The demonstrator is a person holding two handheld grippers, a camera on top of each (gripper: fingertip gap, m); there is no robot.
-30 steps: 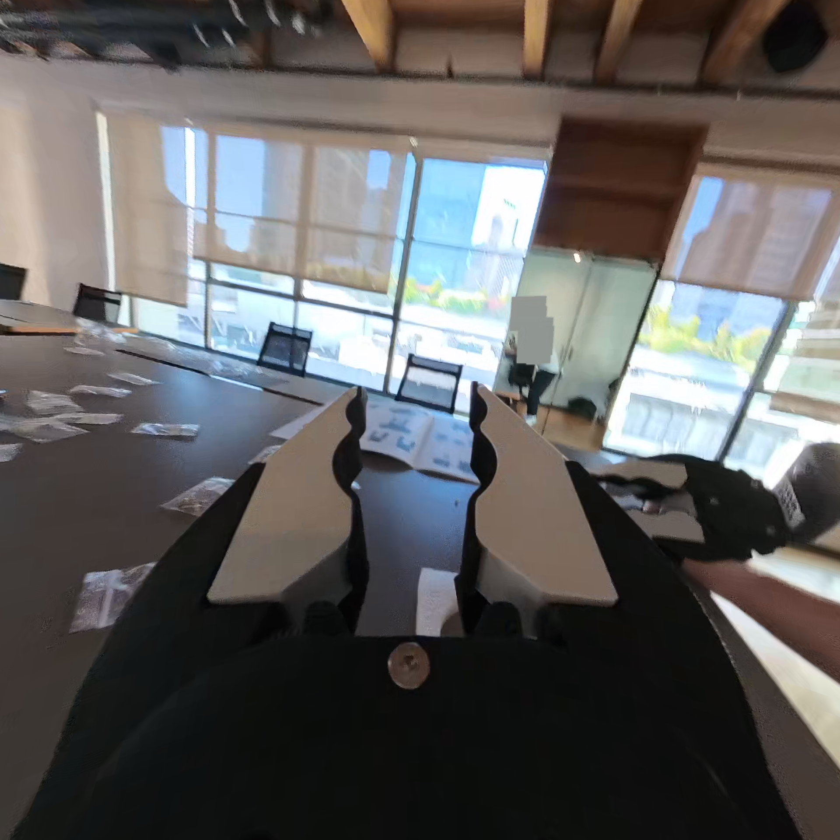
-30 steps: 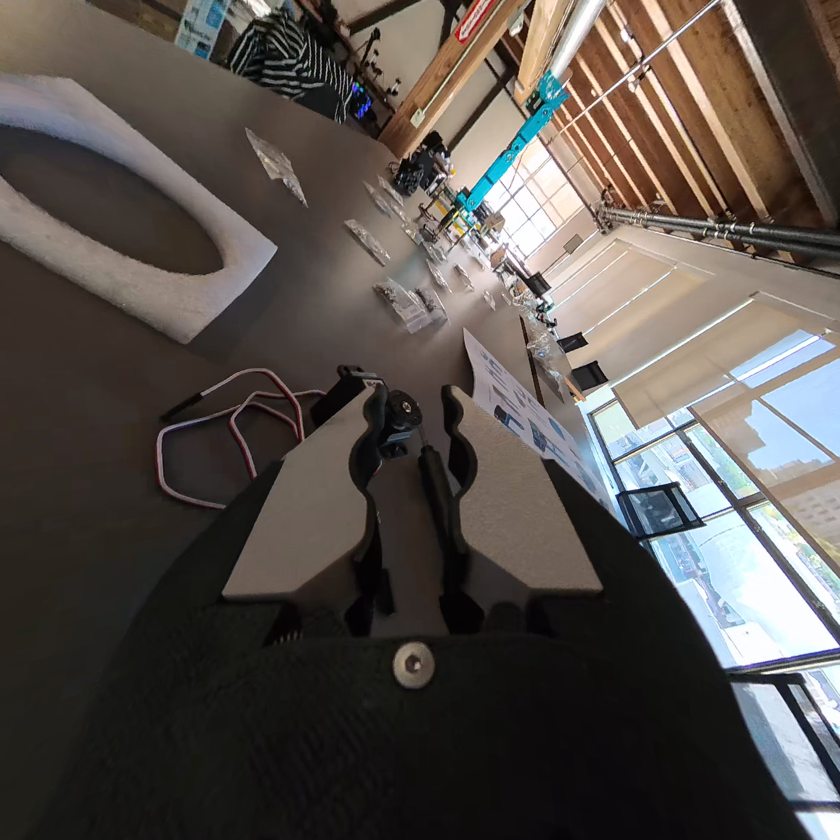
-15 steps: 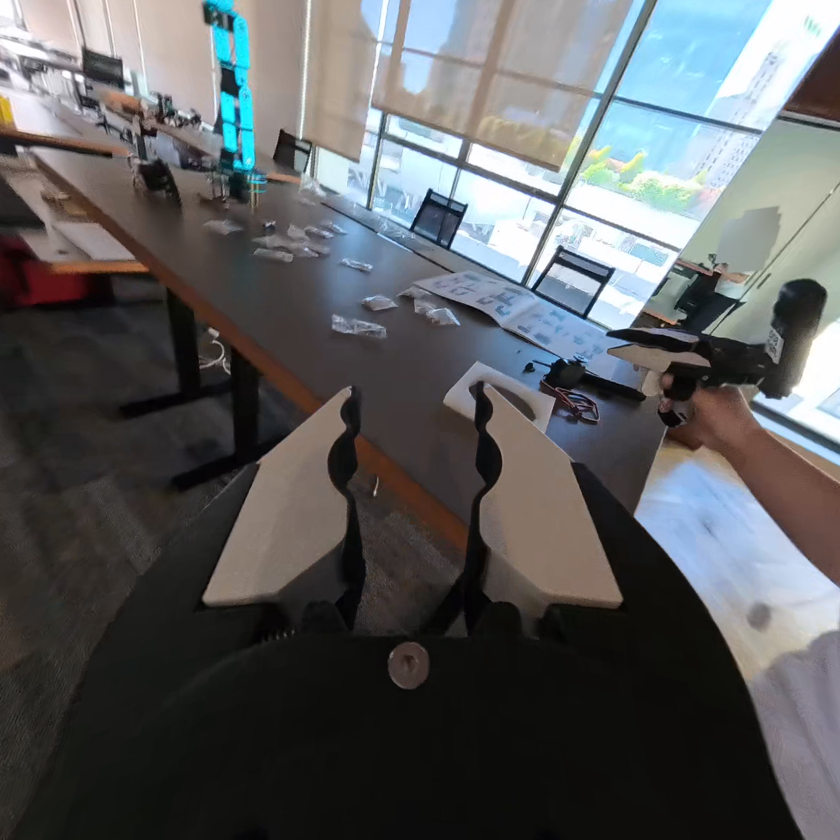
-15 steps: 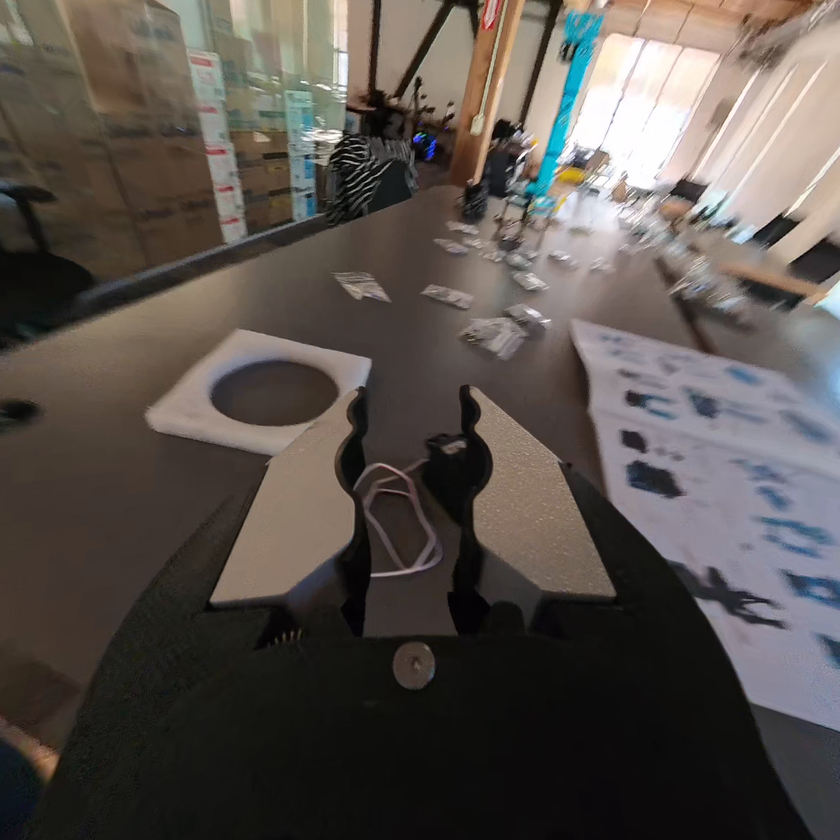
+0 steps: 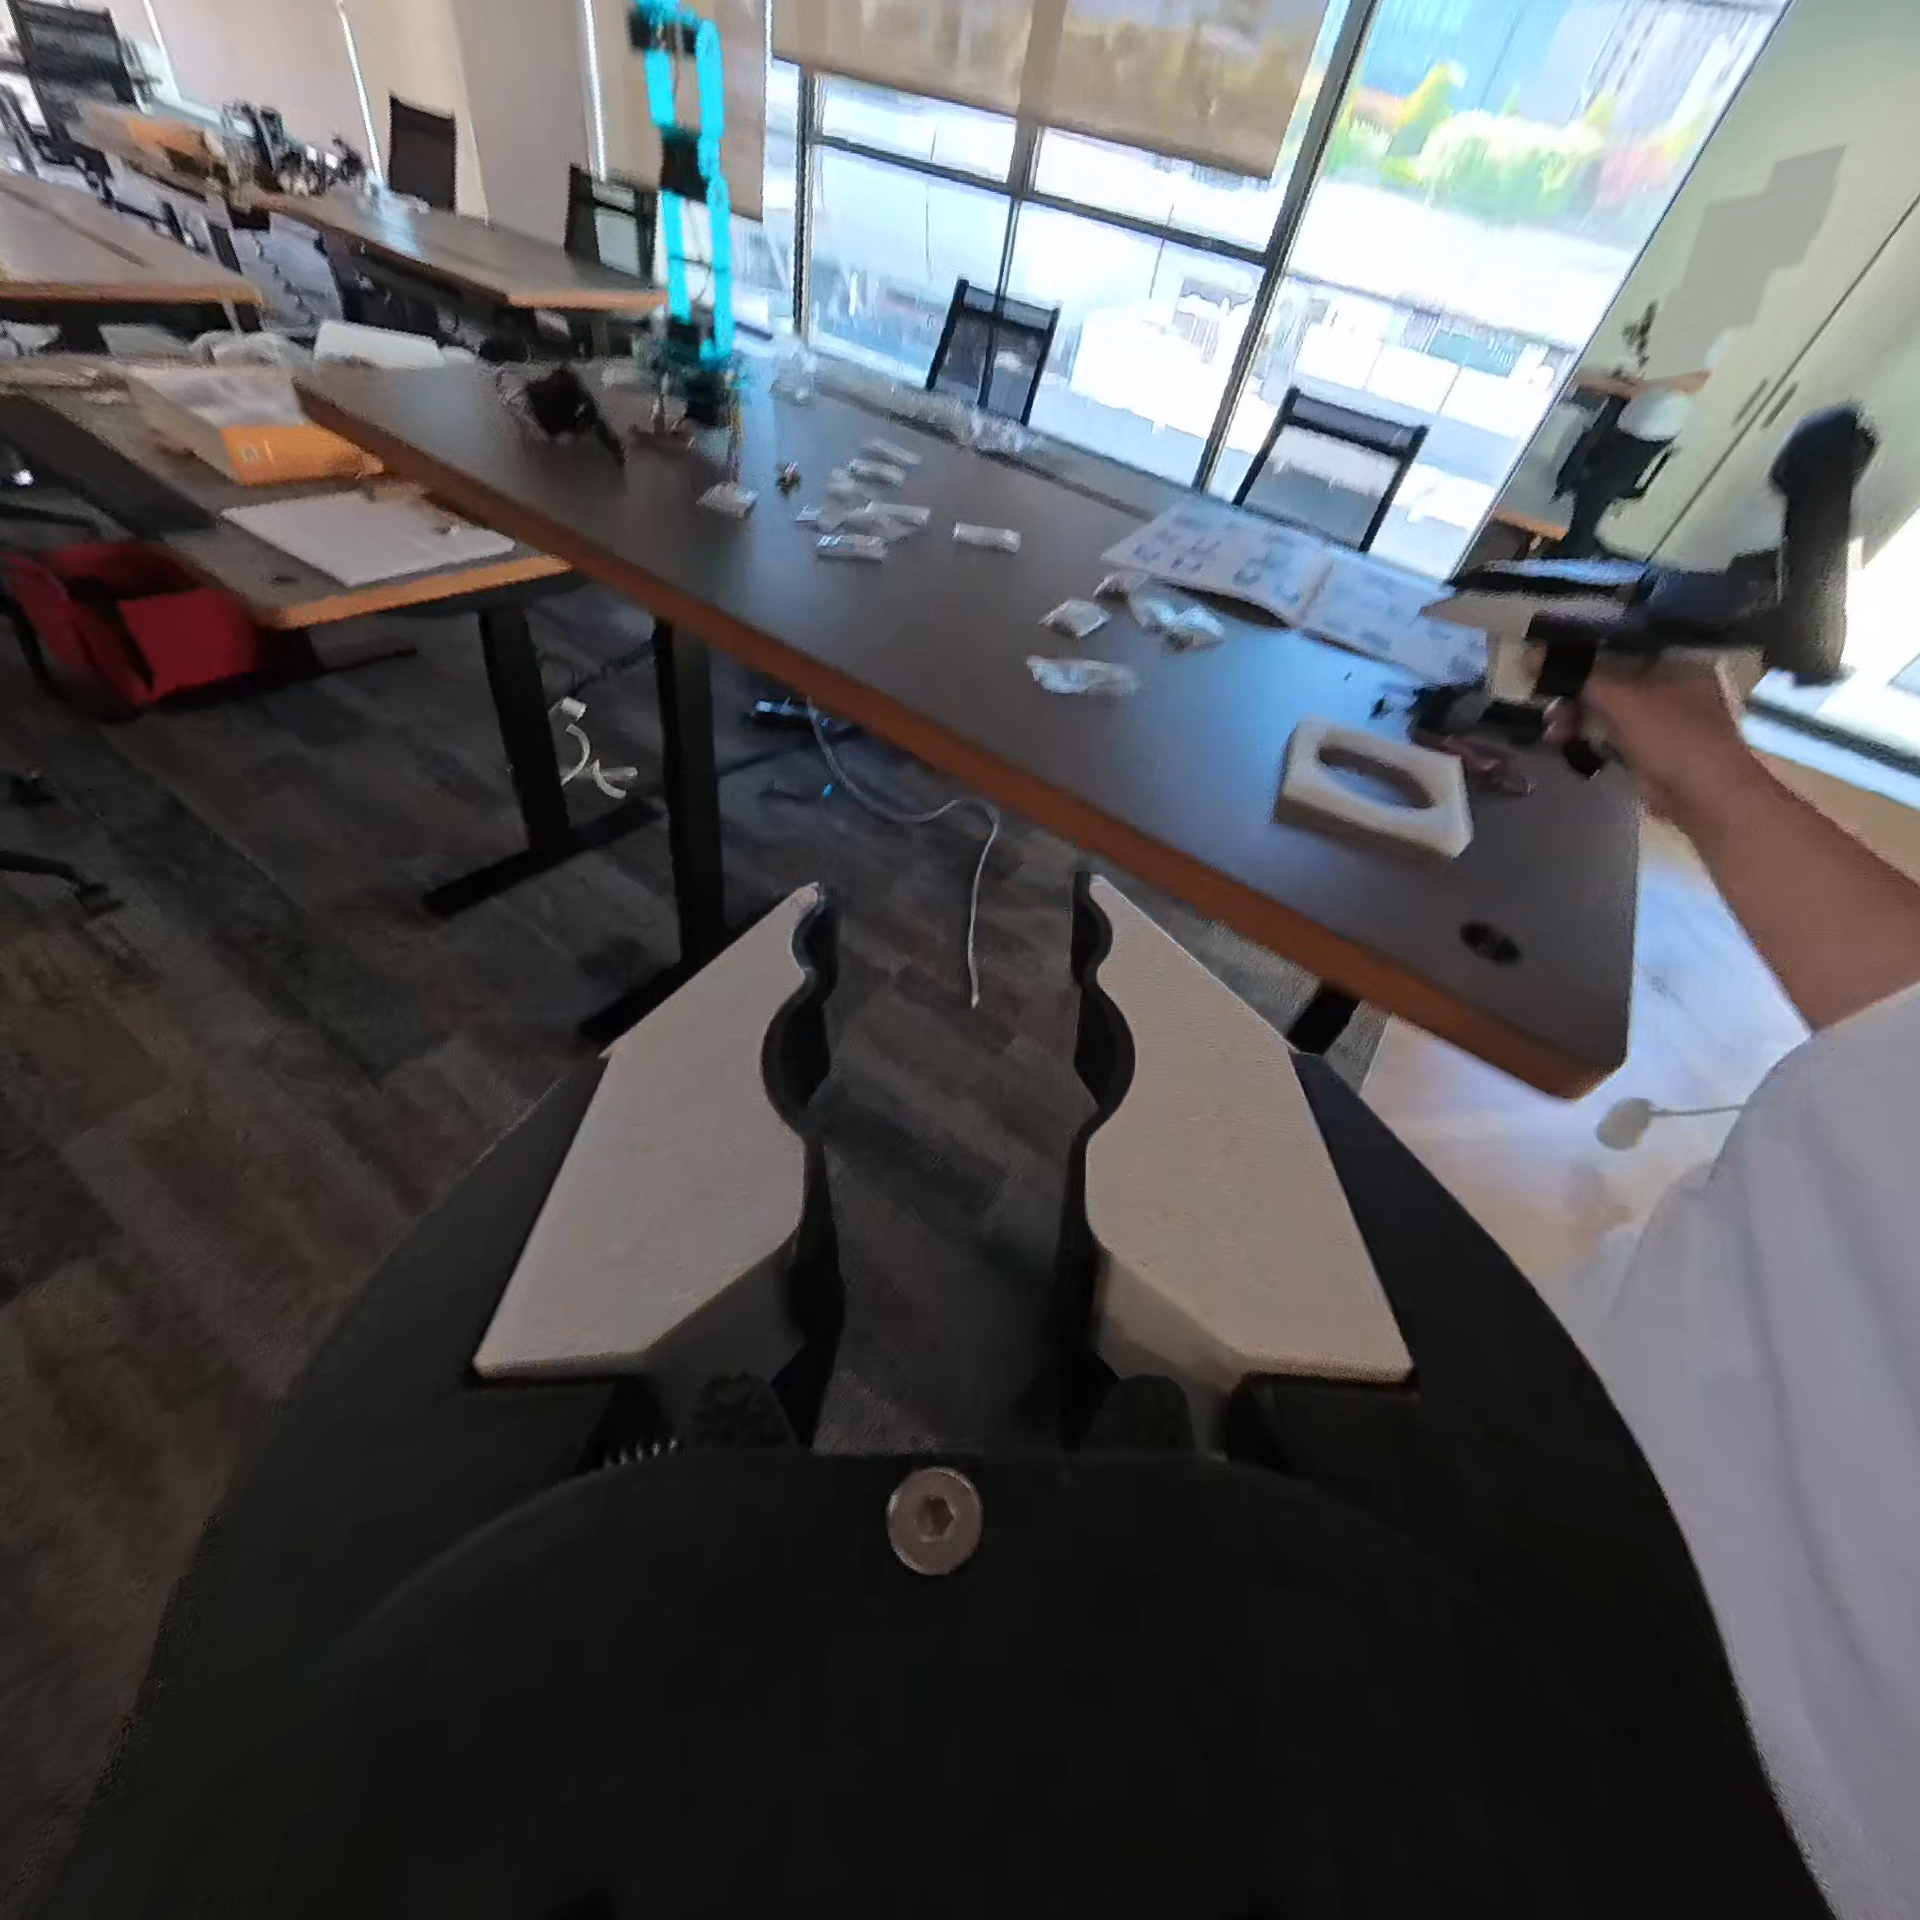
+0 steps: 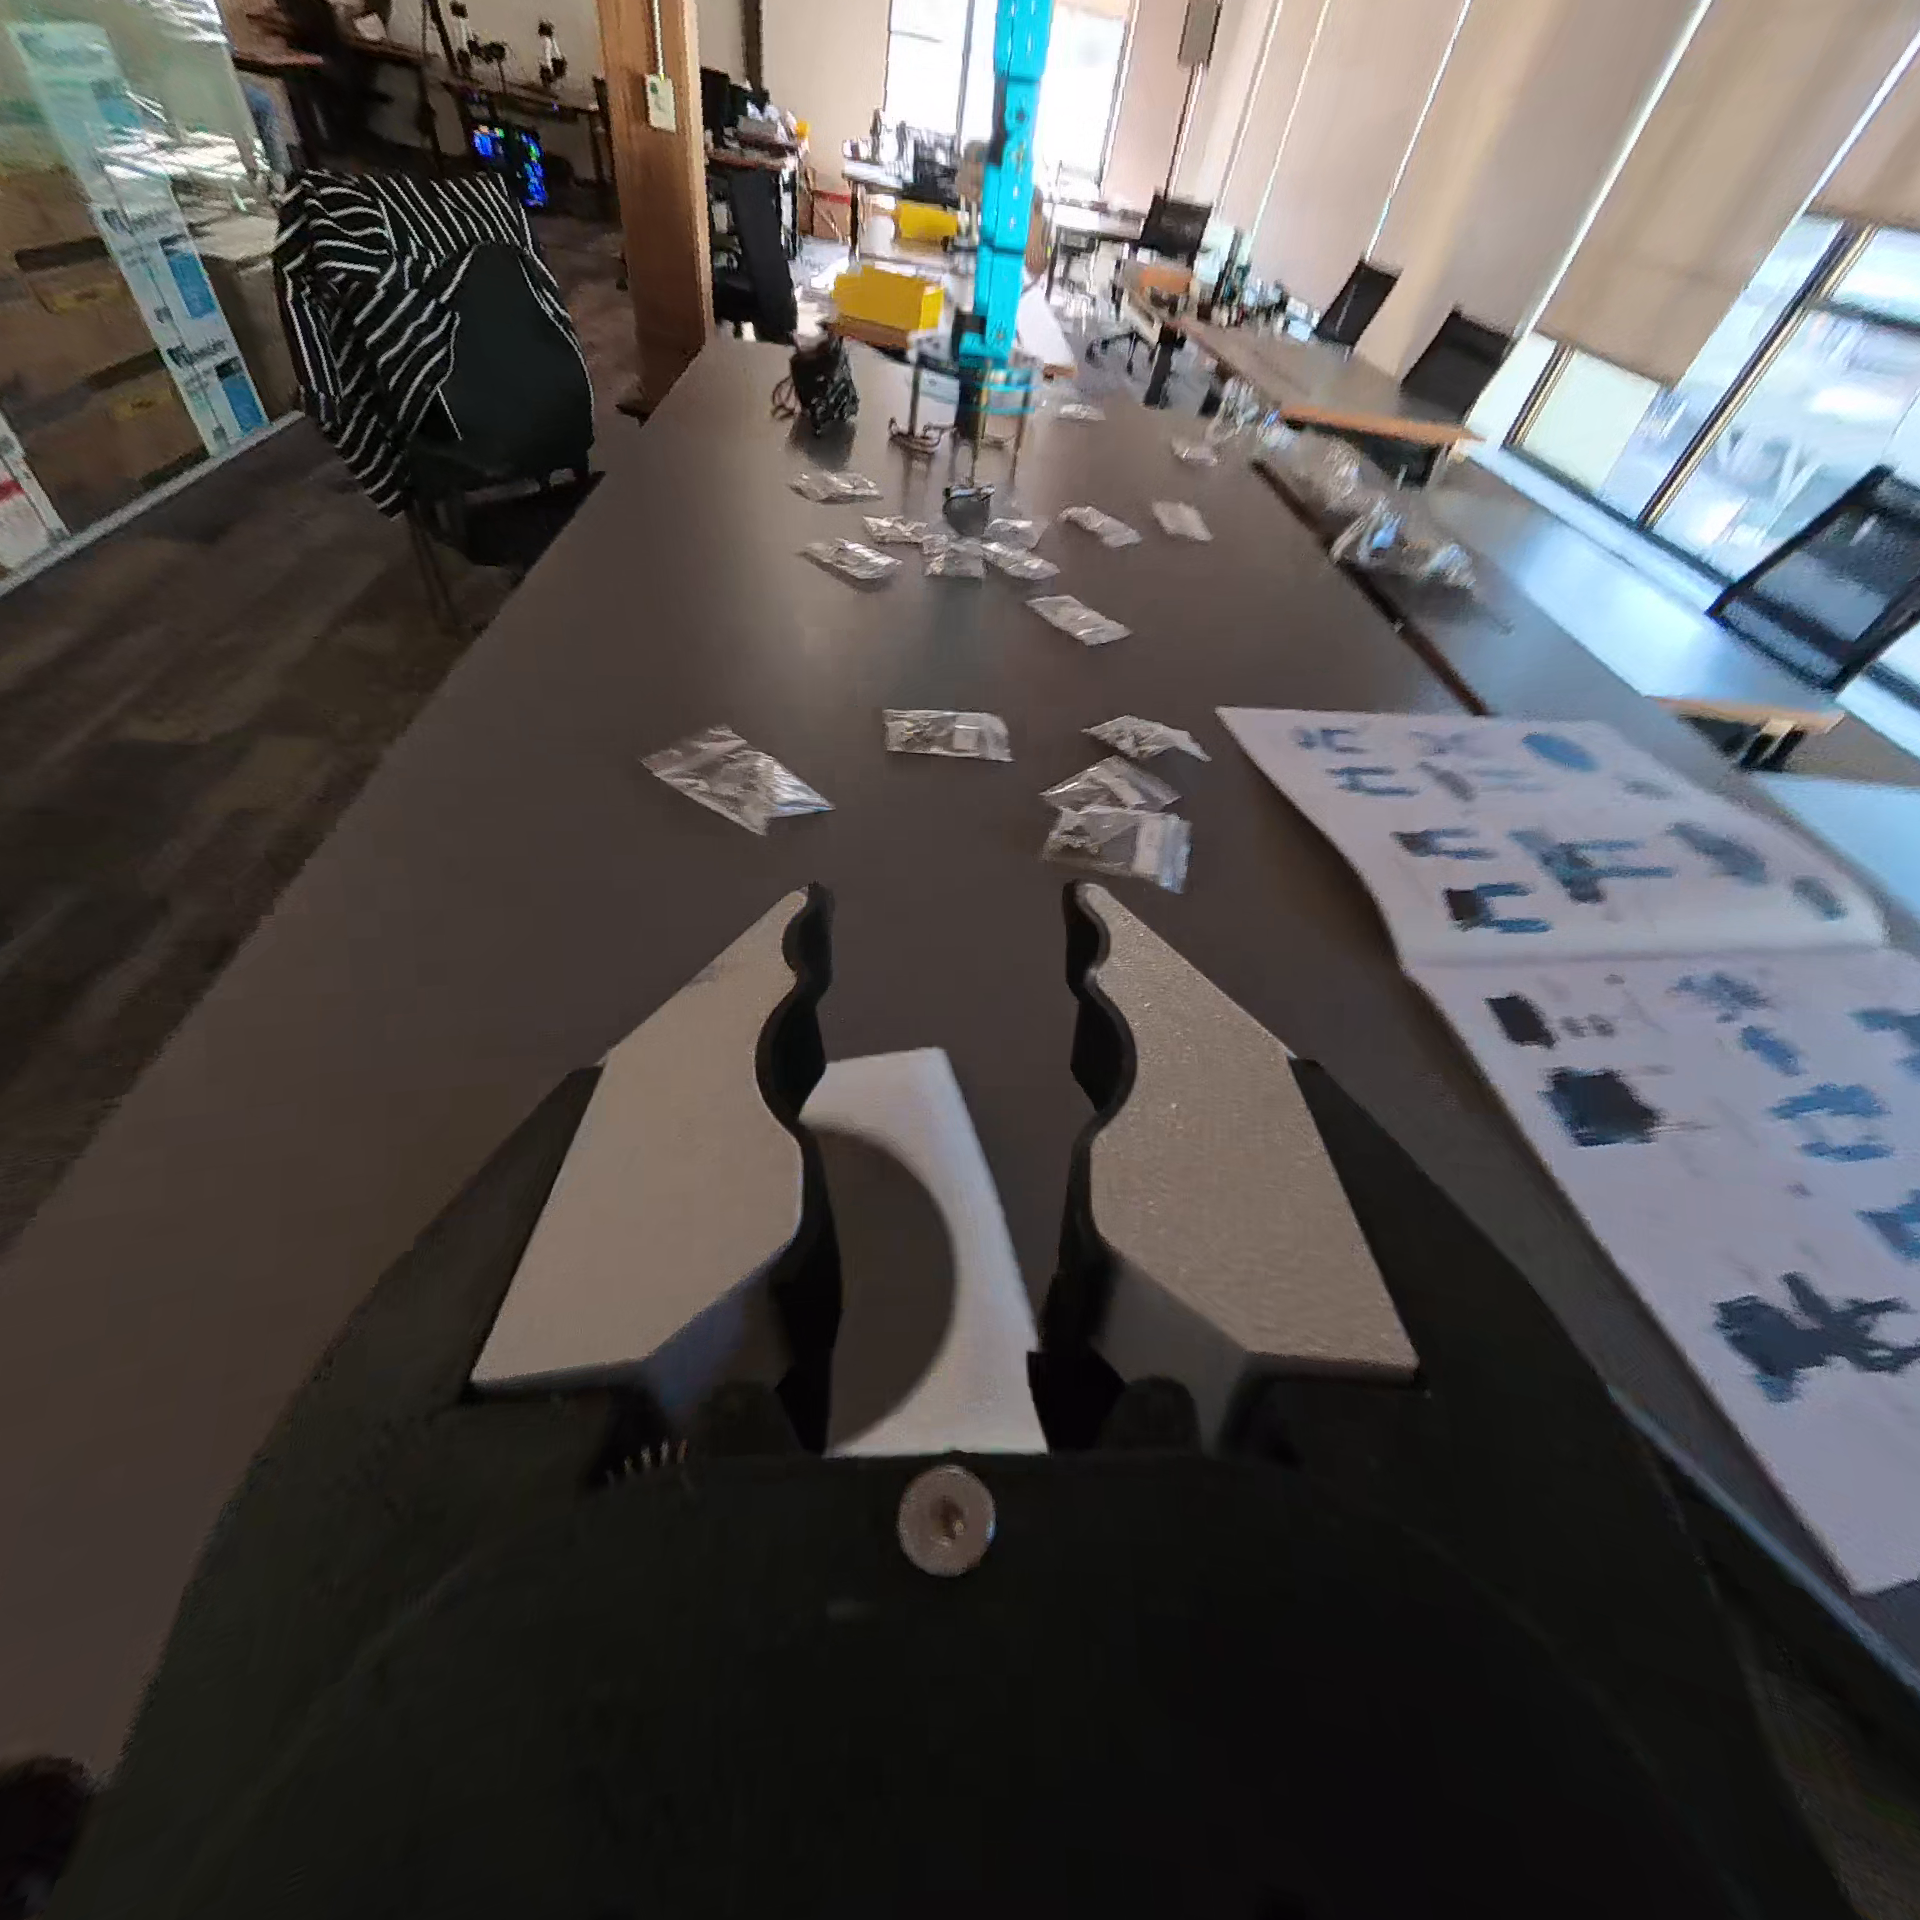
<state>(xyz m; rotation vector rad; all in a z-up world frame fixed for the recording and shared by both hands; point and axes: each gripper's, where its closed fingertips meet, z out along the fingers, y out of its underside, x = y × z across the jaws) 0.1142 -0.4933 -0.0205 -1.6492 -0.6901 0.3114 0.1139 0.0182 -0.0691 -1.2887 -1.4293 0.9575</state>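
My left gripper (image 5: 945, 902) is open and empty, held off the table over the grey carpet, well short of the dark table (image 5: 1195, 748). My right gripper (image 6: 943, 902) is open and empty above the same table (image 6: 520, 883). A white foam block with a round hole (image 6: 935, 1247) lies right under its fingers. In the left wrist view the right gripper (image 5: 1527, 613) shows in a person's hand above the foam block (image 5: 1371, 790) and a small black part with red wires (image 5: 1455, 717).
Several small clear bags (image 6: 738, 779) lie scattered along the table. An open printed booklet (image 6: 1662, 1039) lies to the right. A cyan upright structure (image 6: 1003, 208) stands at the far end. A chair with a striped garment (image 6: 416, 312) stands at the left. Cables (image 5: 935, 821) hang below the table. My right fingertips sit around 50 cm from my left ones.
My left gripper pulled back off the table and now looks at it from over the floor. My right gripper swung level and lifted away from the black wired part to above the foam block.
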